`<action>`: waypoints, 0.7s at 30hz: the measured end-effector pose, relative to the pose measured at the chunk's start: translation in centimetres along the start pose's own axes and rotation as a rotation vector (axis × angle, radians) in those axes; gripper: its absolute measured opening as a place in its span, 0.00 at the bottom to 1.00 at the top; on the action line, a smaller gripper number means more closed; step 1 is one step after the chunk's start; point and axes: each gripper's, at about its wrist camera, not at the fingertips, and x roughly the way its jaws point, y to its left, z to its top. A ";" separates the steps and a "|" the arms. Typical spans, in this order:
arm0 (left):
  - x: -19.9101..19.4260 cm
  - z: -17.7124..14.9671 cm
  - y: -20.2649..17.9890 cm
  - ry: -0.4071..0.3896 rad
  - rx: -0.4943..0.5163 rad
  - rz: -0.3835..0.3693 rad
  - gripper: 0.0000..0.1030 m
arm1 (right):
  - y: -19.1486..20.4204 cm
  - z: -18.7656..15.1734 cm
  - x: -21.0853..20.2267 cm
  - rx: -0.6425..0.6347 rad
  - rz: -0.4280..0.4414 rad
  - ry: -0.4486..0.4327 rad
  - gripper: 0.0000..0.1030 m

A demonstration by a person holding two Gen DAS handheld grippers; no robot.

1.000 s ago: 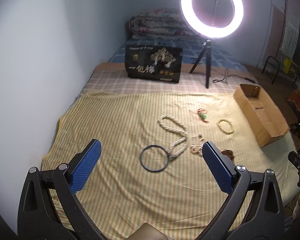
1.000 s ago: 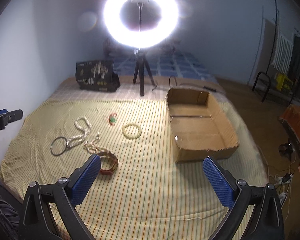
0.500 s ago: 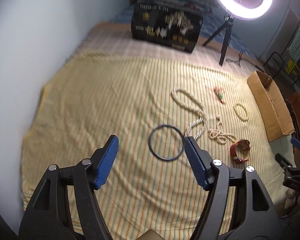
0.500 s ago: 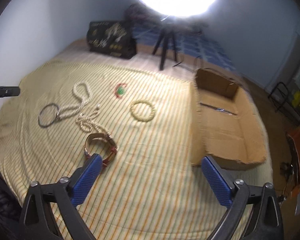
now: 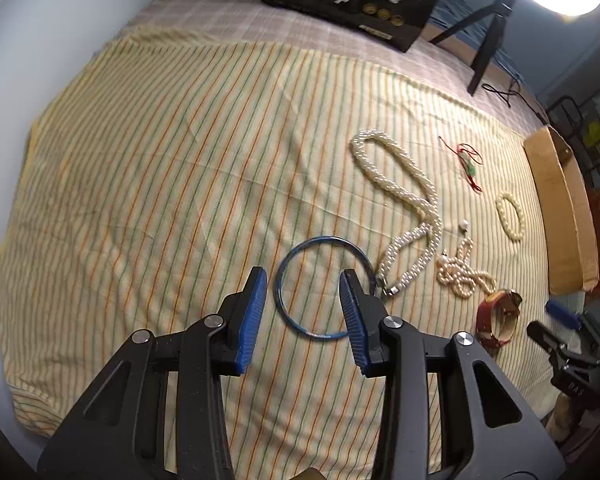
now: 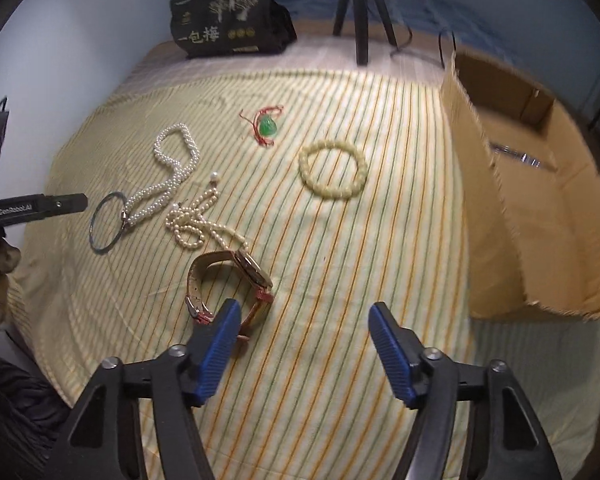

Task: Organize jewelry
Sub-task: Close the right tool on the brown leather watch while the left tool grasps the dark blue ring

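Your left tongs stand open low over the bed, their blue pads on either side of the near half of the blue hoop, holding nothing yet; whether the tips touch the sheet you cannot tell from here. Your right tongs are also open and empty, with the left pad just in front of the red watch and the right pad over bare sheet. Moving outward from the left tongs, the hoop is clipped to the thick pearl rope, and just past that lies the tangled thin pearl strand, then the watch beside it. Farther out sit the jade pendant on its red cord and the pale bead bracelet, each lying apart from the rest. The cardboard box stands open on the right side of the bed, well apart from the hoop and nearer your right tongs; apart from something small and shiny on its floor, too blurred to name, it looks empty. So, as far as you can judge, the sorting has scarcely begun: all six pieces are still on the sheet, and each has yet to be picked up and carried to the box, if that is where they go.
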 end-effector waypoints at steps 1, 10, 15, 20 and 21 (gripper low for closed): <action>0.4 0.1 0.2 0.010 -0.012 0.002 0.35 | 0.0 0.0 0.1 0.001 0.006 0.008 0.65; 3.0 0.5 1.4 0.068 -0.062 0.015 0.30 | 0.0 0.2 1.2 0.028 0.059 0.059 0.47; 4.0 0.5 1.3 0.076 -0.054 0.021 0.30 | 0.1 0.3 1.8 0.036 0.070 0.074 0.40; 4.4 0.8 0.8 0.072 -0.034 0.037 0.29 | 0.4 0.6 2.2 0.037 0.075 0.081 0.36; 4.5 0.8 0.6 0.070 -0.030 0.040 0.29 | 0.6 0.6 2.4 0.032 0.073 0.083 0.34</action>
